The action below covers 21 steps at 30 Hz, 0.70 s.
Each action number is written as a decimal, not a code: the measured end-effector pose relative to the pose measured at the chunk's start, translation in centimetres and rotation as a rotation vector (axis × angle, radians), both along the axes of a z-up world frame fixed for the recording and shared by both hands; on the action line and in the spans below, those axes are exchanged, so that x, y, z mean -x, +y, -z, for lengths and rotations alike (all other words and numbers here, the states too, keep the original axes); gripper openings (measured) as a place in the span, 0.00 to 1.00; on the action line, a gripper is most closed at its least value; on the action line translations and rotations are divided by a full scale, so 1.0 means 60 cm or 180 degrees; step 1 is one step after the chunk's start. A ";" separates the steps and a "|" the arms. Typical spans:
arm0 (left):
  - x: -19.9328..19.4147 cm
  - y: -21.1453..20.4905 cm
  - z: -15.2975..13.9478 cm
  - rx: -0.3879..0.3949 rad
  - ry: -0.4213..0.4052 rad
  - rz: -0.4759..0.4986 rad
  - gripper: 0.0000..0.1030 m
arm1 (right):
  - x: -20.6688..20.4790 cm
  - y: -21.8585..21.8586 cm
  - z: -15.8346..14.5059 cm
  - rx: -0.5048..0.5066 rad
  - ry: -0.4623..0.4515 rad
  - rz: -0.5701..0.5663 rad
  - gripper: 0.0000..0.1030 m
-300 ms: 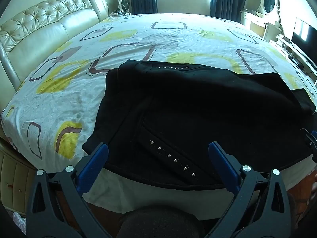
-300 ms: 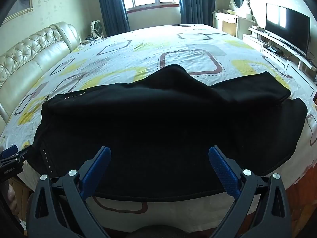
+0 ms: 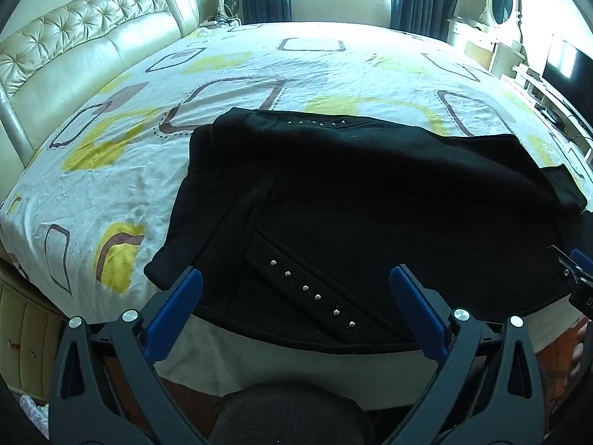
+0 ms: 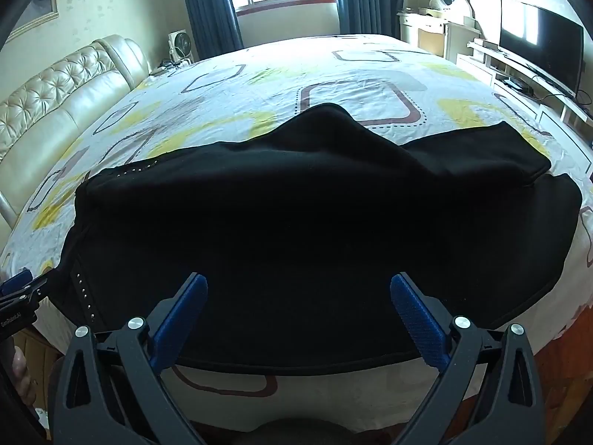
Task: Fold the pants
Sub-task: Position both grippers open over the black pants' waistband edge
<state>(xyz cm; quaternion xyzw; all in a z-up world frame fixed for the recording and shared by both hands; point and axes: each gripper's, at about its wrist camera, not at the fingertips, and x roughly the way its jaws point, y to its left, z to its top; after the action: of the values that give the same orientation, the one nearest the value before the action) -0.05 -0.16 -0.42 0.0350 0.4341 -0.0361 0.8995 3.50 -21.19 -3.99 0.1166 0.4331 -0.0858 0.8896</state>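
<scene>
Black pants (image 3: 370, 200) with rows of silver studs lie spread across the near edge of the bed, waist end to the left. They also fill the right wrist view (image 4: 296, 230), the legs reaching right. My left gripper (image 3: 296, 289) is open and empty, just above the near hem by the studded pocket. My right gripper (image 4: 298, 293) is open and empty above the near edge of the pants. Each gripper shows at the edge of the other's view: the right one (image 3: 578, 274), the left one (image 4: 18, 289).
The bed (image 3: 111, 170) has a white sheet with yellow and brown shapes. A tufted cream headboard (image 3: 74, 52) stands at the left. A dresser with mirror (image 3: 500, 11) and a TV (image 4: 537, 52) on a low unit stand at the right.
Both grippers have shifted slightly; the pants lie as before.
</scene>
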 end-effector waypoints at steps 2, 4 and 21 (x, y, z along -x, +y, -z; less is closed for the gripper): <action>-0.001 -0.007 0.003 -0.0032 -0.0004 -0.0004 0.98 | -0.002 0.002 0.002 0.0002 0.0013 -0.0012 0.96; -0.002 -0.007 0.003 -0.0023 0.0004 -0.0005 0.98 | -0.002 0.004 0.003 -0.0015 0.0015 -0.0021 0.96; -0.004 -0.001 0.011 0.0018 0.0085 -0.0033 0.98 | 0.002 0.007 0.014 -0.0069 0.0064 -0.0029 0.96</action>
<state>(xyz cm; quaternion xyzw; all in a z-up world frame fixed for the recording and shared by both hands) 0.20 -0.21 -1.06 0.0298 0.4462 -0.0330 0.8939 3.39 -20.79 -4.84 0.1233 0.4435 -0.0782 0.8843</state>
